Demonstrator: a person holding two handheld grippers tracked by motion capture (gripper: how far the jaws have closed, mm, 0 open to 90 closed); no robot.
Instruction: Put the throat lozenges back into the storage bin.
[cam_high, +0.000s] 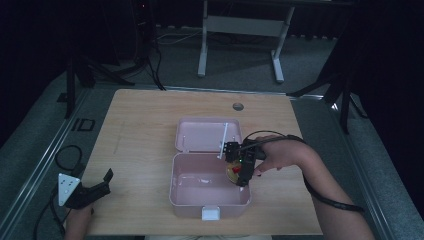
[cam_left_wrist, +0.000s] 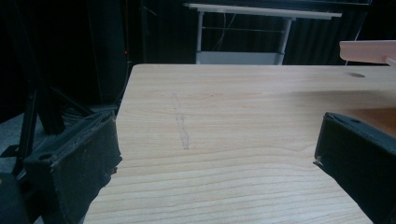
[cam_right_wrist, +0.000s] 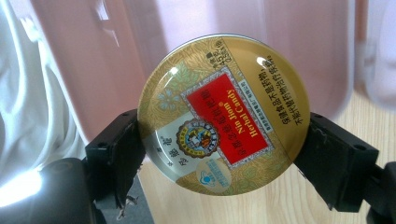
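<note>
right tool (cam_high: 243, 172): clamped on a round gold tin (cam_right_wrist: 223, 114) by its rim, held over the right end of the open pink box (cam_high: 210, 200) | left tool (cam_high: 97, 185): jaws spread, holding nothing, near the surface (cam_high: 140, 130) front-left corner, well apart from the box

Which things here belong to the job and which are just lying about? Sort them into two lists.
In the job:
- round candy tin, clamped in the right gripper
- open pink lunch box, beneath the tin

Lying about:
- left gripper, open, resting at the table edge
- white desk frame on the floor behind
</note>
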